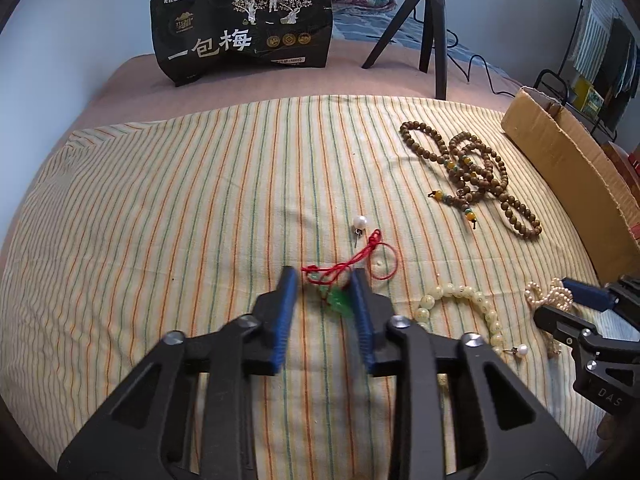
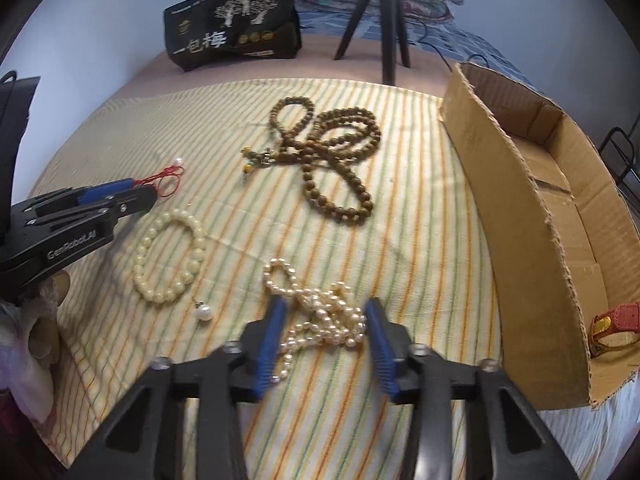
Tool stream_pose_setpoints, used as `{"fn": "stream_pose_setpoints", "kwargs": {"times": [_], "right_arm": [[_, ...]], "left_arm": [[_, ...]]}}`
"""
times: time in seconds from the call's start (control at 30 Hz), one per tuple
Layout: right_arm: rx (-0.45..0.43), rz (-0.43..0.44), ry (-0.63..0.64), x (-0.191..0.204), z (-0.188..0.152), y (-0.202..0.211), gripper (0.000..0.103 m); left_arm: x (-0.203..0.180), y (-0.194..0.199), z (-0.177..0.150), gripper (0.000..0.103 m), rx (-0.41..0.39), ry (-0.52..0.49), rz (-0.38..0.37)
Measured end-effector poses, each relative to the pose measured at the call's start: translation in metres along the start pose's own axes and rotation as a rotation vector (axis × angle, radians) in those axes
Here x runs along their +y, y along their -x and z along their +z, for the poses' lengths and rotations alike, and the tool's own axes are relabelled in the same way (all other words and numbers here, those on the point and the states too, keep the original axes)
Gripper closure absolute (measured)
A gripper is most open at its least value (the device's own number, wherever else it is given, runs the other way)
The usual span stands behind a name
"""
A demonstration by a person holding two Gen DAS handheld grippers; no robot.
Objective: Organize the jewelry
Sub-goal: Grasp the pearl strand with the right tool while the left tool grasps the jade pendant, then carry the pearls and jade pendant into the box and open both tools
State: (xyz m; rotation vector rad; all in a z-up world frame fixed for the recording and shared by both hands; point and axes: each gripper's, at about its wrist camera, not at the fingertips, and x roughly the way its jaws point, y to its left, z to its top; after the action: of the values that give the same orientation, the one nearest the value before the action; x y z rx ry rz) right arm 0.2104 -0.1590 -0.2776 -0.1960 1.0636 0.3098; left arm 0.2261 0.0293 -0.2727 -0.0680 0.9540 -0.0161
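Observation:
My left gripper (image 1: pixel 323 280) is open, its jaws on either side of a green pendant (image 1: pixel 339 300) on a red cord (image 1: pixel 360 258) lying on the striped cloth. My right gripper (image 2: pixel 326 310) is open around a heap of small pearl necklace (image 2: pixel 324 318), also seen in the left wrist view (image 1: pixel 550 294). A cream bead bracelet (image 2: pixel 170 256) lies between the grippers. A brown wooden bead string (image 2: pixel 332 156) lies further back. One pearl earring (image 1: pixel 359 222) lies beyond the cord, another (image 2: pixel 203 312) by the bracelet.
An open cardboard box (image 2: pixel 532 216) stands on the right with a red and yellow band (image 2: pixel 614 322) inside. A black snack bag (image 1: pixel 244 24) and a black tripod (image 1: pixel 428 28) stand at the back of the bed. The striped cloth (image 1: pixel 160 200) covers the bed.

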Motion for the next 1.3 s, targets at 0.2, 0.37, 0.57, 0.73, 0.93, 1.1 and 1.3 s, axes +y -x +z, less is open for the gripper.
{"fn": "stream_pose_setpoints", "kwargs": {"times": [0.2,0.37,0.57,0.73,0.93,1.1,1.3], "right_arm": [[-0.003,0.025,0.029,0.005,0.001,0.002,0.090],[-0.021,0.055,0.015,0.004,0.003,0.007,0.097],[-0.073,0.082,-0.010,0.001,0.006,0.027,0.097],[-0.128,0.092,-0.008,0.001,0.009,0.052,0.097],[-0.191,0.096,-0.020,-0.005,0.010,0.082,0.097],[-0.229,0.082,-0.029,-0.015,0.008,0.100,0.097],[-0.263,0.062,-0.050,-0.034,0.003,0.122,0.097]], "left_arm": [[-0.001,0.006,-0.002,0.092,-0.001,0.013,-0.016],[0.001,0.015,-0.004,0.099,-0.009,0.028,-0.032],[0.006,0.031,-0.002,0.099,-0.040,0.046,-0.045],[0.008,0.052,0.001,0.099,-0.079,0.051,-0.058],[0.007,0.075,0.001,0.099,-0.122,0.050,-0.078],[-0.001,0.094,0.002,0.099,-0.154,0.045,-0.109],[-0.019,0.112,0.006,0.099,-0.186,0.028,-0.153]]}}
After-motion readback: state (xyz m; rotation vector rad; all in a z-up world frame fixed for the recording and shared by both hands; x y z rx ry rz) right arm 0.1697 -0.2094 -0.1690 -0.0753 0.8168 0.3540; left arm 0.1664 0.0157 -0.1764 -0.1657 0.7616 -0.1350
